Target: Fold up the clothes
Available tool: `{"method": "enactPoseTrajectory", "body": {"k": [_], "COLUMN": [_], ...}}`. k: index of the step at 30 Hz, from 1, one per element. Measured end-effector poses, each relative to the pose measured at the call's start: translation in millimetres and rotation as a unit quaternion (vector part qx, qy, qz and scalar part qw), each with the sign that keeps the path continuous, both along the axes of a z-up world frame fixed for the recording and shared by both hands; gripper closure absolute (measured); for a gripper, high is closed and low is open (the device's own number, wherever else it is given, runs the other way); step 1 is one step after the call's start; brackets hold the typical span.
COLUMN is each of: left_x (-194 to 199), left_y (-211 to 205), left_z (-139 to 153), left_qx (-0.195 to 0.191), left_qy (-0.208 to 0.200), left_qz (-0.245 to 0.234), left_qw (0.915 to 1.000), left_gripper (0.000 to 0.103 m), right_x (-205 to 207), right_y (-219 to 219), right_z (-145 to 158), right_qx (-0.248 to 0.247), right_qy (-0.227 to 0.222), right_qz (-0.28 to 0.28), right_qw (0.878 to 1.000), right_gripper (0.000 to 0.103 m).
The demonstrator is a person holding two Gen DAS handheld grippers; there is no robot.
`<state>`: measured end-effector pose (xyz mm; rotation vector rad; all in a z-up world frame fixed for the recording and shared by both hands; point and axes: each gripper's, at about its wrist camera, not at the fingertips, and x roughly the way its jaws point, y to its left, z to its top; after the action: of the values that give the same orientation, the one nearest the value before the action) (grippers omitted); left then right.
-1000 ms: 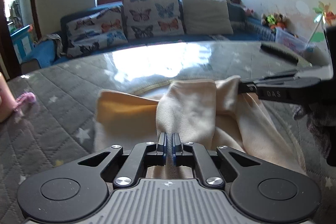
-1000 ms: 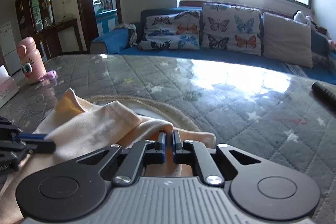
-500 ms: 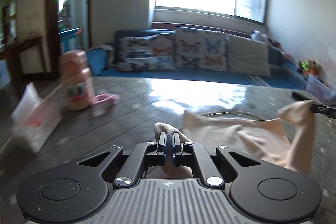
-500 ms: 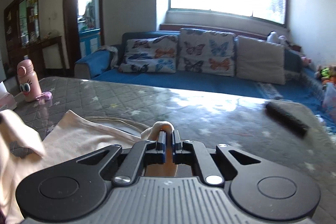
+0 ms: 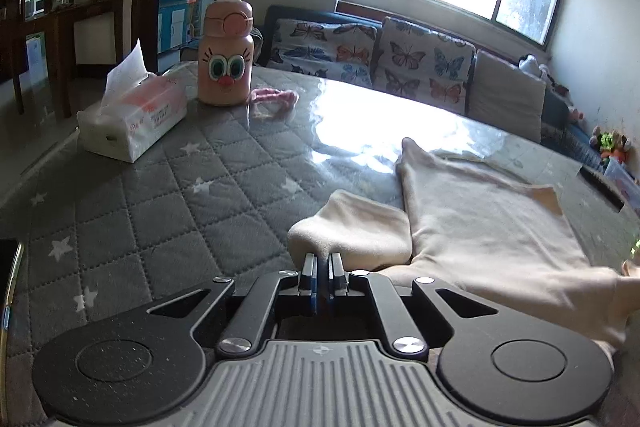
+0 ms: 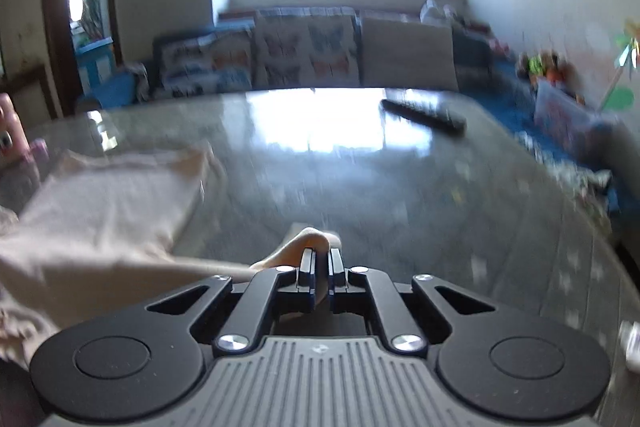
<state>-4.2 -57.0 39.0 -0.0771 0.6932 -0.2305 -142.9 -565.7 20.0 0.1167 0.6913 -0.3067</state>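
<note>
The left claw [image 5: 321, 269] is clenched on a bunched corner of the cream garment [image 5: 484, 227], and the right claw [image 6: 320, 265] is likewise pinched tight on another corner of it, the cloth drawn taut between them. Ahead and to the right of the left claw, the rest lies spread on the quilted counter [image 5: 160, 195]. It looks light, soft and limp, likely to sag and slip, so edges and corners give the surest hold.
</note>
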Motion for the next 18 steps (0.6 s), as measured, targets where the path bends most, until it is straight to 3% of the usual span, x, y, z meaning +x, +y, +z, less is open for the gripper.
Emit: {"method": "enactPoseTrajectory", "body": {"k": [2, 4, 6, 8, 13, 18], "left_x": [-6, -12, -17, -24, -40, -54], "left_y": [-2, -4, -5, -9, -32, -67], "left_z": [1, 4, 8, 13, 24, 25], "left_qx": [0.013, 0.027, 0.038, 0.042, 0.043, 0.05], "left_qy": [-0.004, -0.012, -0.02, -0.032, -0.053, -0.065], "left_qz": [-0.006, -0.015, -0.018, -0.029, -0.087, -0.161], "left_qw": [0.9999, 0.9995, 0.9989, 0.9982, 0.9939, 0.9835], "left_gripper": [0.093, 0.085, 0.052, 0.05, 0.046, 0.042], "right_x": [-5, -12, -18, -19, -10, -4], "right_y": [-1, -3, -3, -2, 0, 4], "right_z": [-12, -16, -17, -17, -20, -18], "right_qx": [0.005, 0.007, -0.001, -0.011, -0.019, -0.018], "right_qy": [0.015, 0.022, 0.025, 0.025, 0.03, 0.021], "right_qz": [-0.007, -0.01, -0.009, -0.005, 0.0, -0.009], "right_qw": [1.0, 1.0, 1.0, 1.0, 0.999, 1.0], "right_gripper": [0.095, 0.089, 0.079, 0.068, 0.061, 0.056]}}
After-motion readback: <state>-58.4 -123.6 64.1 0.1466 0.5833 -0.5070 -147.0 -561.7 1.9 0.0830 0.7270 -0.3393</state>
